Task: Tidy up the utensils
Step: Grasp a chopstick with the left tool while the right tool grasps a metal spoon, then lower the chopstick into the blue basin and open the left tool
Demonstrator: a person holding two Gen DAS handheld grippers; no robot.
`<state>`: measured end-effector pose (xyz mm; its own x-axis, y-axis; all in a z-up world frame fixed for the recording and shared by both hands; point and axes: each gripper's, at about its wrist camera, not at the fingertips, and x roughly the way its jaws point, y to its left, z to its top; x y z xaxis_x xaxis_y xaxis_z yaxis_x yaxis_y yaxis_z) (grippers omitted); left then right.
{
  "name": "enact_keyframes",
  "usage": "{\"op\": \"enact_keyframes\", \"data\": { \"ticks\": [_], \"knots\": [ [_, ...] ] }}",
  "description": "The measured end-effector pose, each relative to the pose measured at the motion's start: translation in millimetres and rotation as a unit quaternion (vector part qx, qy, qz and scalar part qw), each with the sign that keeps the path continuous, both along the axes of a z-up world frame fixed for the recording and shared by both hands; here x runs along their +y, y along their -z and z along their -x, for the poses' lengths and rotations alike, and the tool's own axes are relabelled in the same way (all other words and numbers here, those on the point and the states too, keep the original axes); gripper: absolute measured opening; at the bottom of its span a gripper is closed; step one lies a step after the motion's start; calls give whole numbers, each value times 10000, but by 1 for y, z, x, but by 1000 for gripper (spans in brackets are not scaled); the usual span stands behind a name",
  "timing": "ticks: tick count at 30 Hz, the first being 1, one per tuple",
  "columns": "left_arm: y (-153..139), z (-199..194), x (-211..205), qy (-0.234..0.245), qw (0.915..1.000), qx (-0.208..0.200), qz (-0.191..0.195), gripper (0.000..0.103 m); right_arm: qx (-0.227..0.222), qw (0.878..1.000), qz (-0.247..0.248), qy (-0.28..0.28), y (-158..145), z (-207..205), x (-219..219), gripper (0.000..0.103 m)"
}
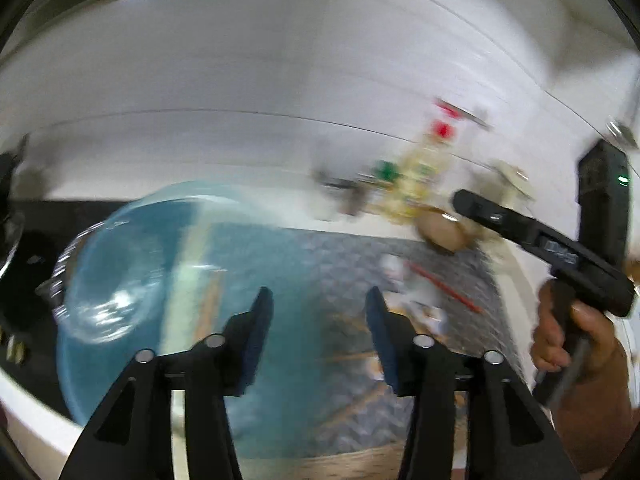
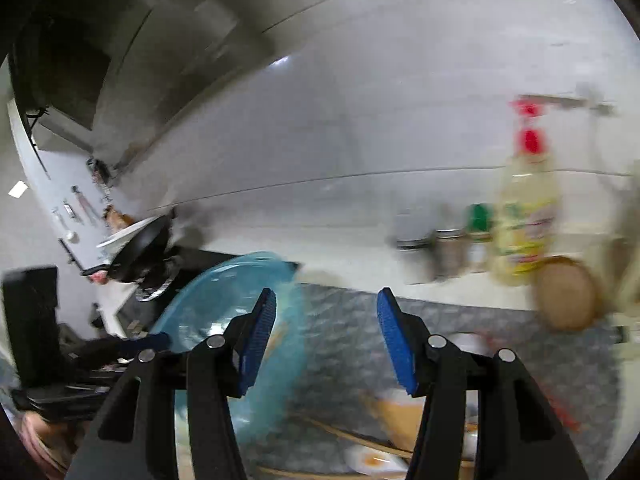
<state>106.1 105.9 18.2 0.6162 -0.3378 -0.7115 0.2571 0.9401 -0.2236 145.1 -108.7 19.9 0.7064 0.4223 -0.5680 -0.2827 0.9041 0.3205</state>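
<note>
Both views are motion-blurred. My left gripper (image 1: 319, 294) stands open with nothing between its fingers, above a translucent blue bowl (image 1: 160, 260) and a grey patterned mat (image 1: 340, 256). Blurred wooden utensils (image 1: 352, 356) and a thin red stick (image 1: 444, 286) lie on the mat. My right gripper (image 2: 327, 294) is open and empty too, over the mat (image 2: 352, 320) beside the bowl (image 2: 208, 304); a wooden utensil (image 2: 400, 412) lies below it. The left wrist view shows the right gripper (image 1: 464, 200) at the right, held by a hand (image 1: 580, 340).
An oil bottle (image 2: 524, 220) with a red cap, small spice jars (image 2: 448, 252) and a round brown object (image 2: 566, 296) stand along the white tiled wall behind the mat. A black pan (image 2: 140, 248) sits on the stove at the left.
</note>
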Motion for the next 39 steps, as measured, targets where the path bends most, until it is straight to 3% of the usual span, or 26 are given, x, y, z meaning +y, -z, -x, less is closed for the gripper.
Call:
{"op": "enact_keyframes", "data": {
  "ticks": [3,7,10,16,18,20,23,25,26,29,35,39],
  "knots": [
    [21,7,-47,599,9979,136,-184,63,265,9991,57,312,16,10,-47,52],
    [84,18,-104,1498,9835,613,-805,63,838,9955,-80,440,52,21,-90,52],
    [134,16,-116,1531,9749,1076,-1209,63,1124,9930,-112,347,72,28,-104,52],
    [178,10,-114,1490,9656,1280,-1701,52,1482,9889,-74,-12,101,47,-99,52],
    [194,7,-115,1511,9611,1412,-1833,42,1597,9871,-49,-98,109,52,-97,51],
    [195,8,-117,1504,9627,1292,-1838,41,1677,9857,-69,-154,114,56,-93,51],
    [193,12,-119,1489,9646,1318,-1732,22,1786,9836,-45,-260,123,61,-88,50],
    [190,15,-121,1478,9651,1380,-1663,18,1866,9816,34,-399,128,65,-81,43],
    [185,16,-120,1421,9680,1397,-1526,7,1909,9804,36,-481,131,67,-78,35],
    [161,14,-108,1166,9777,1483,-922,7,2081,9751,153,-746,142,74,-68,31],
    [129,14,-100,1073,9832,1227,-815,7,2290,9676,453,-959,167,70,-46,30],
    [117,10,-99,1035,9851,1239,-593,7,2330,9663,611,-908,182,63,-38,11]
  ]
}}
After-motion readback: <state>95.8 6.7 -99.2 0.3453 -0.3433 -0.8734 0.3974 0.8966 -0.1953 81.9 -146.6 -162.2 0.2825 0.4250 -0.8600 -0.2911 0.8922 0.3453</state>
